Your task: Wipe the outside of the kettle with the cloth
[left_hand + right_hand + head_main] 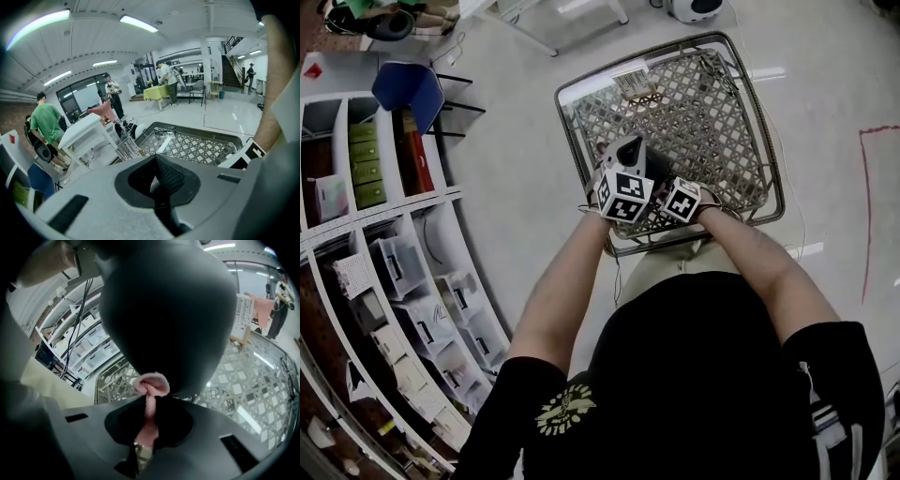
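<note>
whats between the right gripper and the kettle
A pink cloth, pinched in the right gripper's shut jaws, with its bunched end against the dark kettle. That shows in the right gripper view; the head view does not show it.

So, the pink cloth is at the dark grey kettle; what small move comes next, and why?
Probably slide the right gripper sideways along the dark grey rounded kettle, with the pink cloth pressed on it. The jaws are shut on the cloth, and its bunched tip seems to touch the kettle's lower wall, so a short stroke would wipe it.
</note>
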`<state>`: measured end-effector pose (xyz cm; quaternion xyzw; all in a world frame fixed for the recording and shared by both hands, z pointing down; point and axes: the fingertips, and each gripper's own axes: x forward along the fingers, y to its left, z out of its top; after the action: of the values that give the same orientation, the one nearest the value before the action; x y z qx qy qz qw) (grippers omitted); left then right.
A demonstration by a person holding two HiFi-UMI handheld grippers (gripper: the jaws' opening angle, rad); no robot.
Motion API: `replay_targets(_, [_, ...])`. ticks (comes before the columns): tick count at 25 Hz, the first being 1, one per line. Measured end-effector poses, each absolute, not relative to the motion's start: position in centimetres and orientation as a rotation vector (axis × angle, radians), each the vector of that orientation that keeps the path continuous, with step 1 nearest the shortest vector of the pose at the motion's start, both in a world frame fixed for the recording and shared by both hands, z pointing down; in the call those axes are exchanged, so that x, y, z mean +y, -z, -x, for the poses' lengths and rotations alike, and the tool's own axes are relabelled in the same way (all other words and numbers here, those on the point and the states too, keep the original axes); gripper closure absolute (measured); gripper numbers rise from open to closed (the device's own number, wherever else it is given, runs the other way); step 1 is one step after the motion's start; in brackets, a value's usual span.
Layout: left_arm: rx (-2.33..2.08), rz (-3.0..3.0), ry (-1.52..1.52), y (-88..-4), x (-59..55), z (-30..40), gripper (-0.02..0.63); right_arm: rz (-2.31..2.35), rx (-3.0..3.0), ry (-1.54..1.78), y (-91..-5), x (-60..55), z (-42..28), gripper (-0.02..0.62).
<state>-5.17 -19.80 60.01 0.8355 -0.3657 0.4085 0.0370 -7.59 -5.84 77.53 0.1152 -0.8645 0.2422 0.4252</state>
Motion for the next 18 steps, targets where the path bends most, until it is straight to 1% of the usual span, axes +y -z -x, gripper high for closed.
replay_targets(8, [-1.147, -2.556, -1.263, -60.6, -18.9, 4.0, 0.6, -0.301, -2.111, -0.556, -79.6, -10.7, 2.0, 0.563])
replay_targets(13, [-1.168, -2.518, -1.278, -61.6, -20.1, 3.9, 0.6, -0.155, -2.114, -0.34, -80.2, -14.9, 2.4, 0.563])
replay_targets(18, [-1.205, -2.502, -1.275, -59.9, -20.6, 5.5, 0.6, -0.002, -2.07, -0.114, -79.3, -17.1, 4.8, 0.563])
